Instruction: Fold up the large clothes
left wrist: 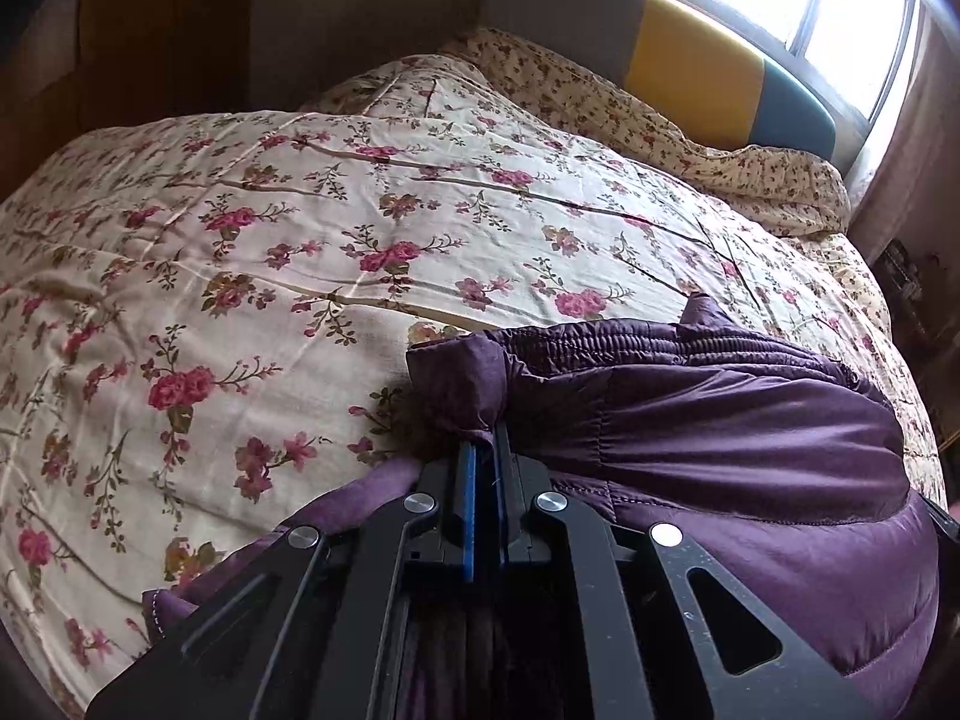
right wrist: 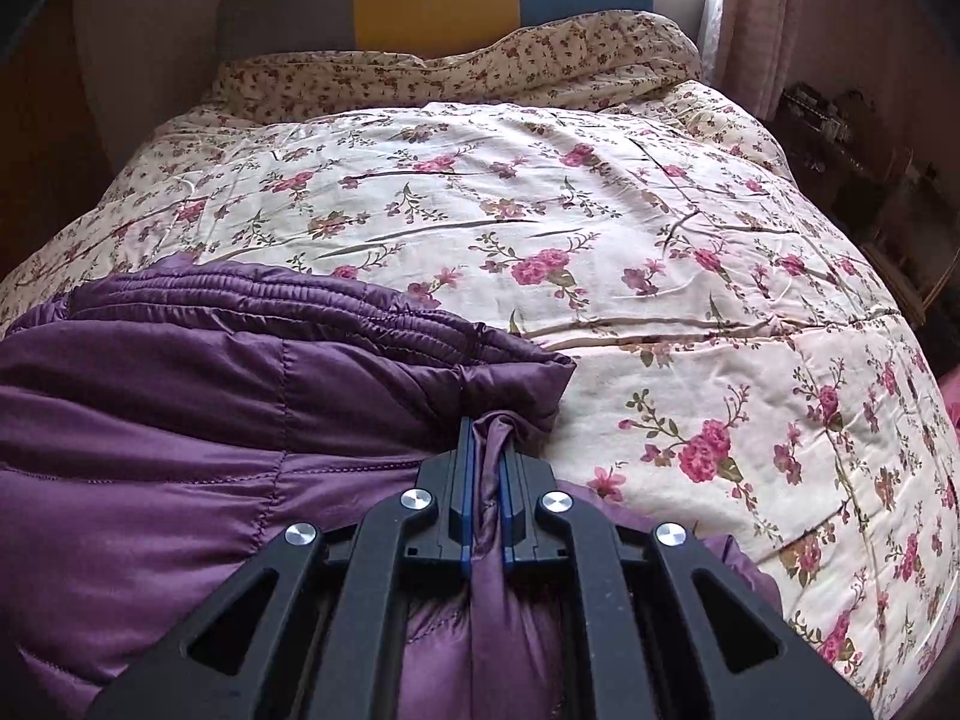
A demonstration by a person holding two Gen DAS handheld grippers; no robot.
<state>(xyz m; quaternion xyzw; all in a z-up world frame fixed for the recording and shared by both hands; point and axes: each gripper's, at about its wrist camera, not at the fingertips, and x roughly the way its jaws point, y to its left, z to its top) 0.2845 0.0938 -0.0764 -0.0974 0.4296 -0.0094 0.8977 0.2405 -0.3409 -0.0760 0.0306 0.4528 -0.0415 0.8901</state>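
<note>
We have the purple padded garment [left wrist: 720,420] lying low in both frames on the floral quilt [left wrist: 300,240], each gripper clamped on a corner of its gathered hem. The left gripper [left wrist: 483,450] pinches the left corner, fingers together; the right gripper [right wrist: 486,438] grips a bunched fold. To lay this fold well, we should keep both corners level and taut, lower them evenly onto the layer beneath, and release only once the edges align. The left view shows the window [left wrist: 810,0] at upper right; the right view shows dark clutter, possibly a shelf [right wrist: 840,138], at right, and more clearly the cloth squeezed between the pads.
</note>
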